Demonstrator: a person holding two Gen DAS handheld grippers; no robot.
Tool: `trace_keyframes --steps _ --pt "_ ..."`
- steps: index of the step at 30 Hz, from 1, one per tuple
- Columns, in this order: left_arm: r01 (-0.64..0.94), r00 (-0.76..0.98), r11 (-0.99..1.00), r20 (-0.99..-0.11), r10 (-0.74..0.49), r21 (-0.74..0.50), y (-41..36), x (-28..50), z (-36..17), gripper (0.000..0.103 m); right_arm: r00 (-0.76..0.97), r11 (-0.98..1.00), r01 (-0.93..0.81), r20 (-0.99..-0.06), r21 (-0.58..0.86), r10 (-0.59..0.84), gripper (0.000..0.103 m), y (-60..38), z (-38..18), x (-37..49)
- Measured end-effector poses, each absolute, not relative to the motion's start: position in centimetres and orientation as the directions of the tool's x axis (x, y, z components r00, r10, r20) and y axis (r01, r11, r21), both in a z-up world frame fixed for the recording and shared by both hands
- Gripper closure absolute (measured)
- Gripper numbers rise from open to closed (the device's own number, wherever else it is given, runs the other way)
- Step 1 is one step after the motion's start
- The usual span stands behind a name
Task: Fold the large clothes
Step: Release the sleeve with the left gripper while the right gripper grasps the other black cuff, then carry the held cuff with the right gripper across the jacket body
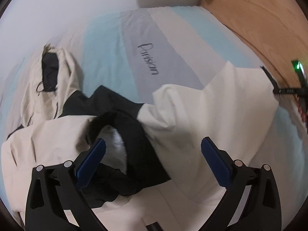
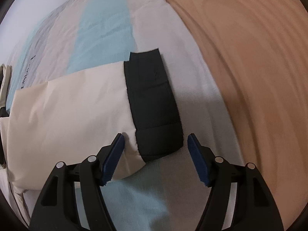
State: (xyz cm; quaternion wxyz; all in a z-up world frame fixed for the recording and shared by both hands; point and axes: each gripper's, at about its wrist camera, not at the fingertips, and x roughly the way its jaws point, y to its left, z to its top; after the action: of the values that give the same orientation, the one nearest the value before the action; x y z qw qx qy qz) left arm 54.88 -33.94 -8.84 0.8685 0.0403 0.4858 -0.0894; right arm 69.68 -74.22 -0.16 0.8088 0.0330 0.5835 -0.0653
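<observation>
A: Nearest us, the left tongs point(image 1: 153, 150) stand wide open over the jacket point(image 1: 192, 115) and its black collar point(image 1: 123, 119), gripping nothing.

B: Our right tongs point(image 2: 156, 146) straddle the black cuff point(image 2: 154, 100) at frame centre, pads apart, on the striped bed point(image 2: 104, 38); wooden floor point(image 2: 250, 57) at right.

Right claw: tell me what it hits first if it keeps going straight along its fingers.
Most likely the black cuff of the cream sleeve, which lies between the open right claw fingers on the striped bedspread. Depth is unclear.
</observation>
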Motion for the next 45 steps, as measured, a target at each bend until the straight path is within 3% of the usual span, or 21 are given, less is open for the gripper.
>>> trace_keyframes --steps 9,23,31,45 --pt "0.106 0.519 0.994 -0.851 -0.079 -0.027 -29.1 53.1 -6.9 0.006 0.291 0.979 0.201 -0.956 0.021 -0.04 0.053 -74.0 0.8 68.9" --pt "0.039 0.533 0.997 -0.846 0.029 0.059 -21.0 48.3 -6.2 0.006 0.43 0.997 0.071 -0.9 -0.042 -0.069 0.056 -65.8 10.9 64.7" --pt "0.02 0.559 0.996 -0.827 0.064 0.091 -16.3 45.3 -5.2 0.006 0.452 0.998 -0.002 -0.89 0.068 0.061 0.057 -53.9 14.2 62.3" --pt "-0.029 0.546 0.997 -0.834 0.08 0.076 -2.7 40.8 -5.0 0.006 0.415 0.961 -0.157 -0.868 0.227 0.273 0.058 -27.8 13.3 61.8"
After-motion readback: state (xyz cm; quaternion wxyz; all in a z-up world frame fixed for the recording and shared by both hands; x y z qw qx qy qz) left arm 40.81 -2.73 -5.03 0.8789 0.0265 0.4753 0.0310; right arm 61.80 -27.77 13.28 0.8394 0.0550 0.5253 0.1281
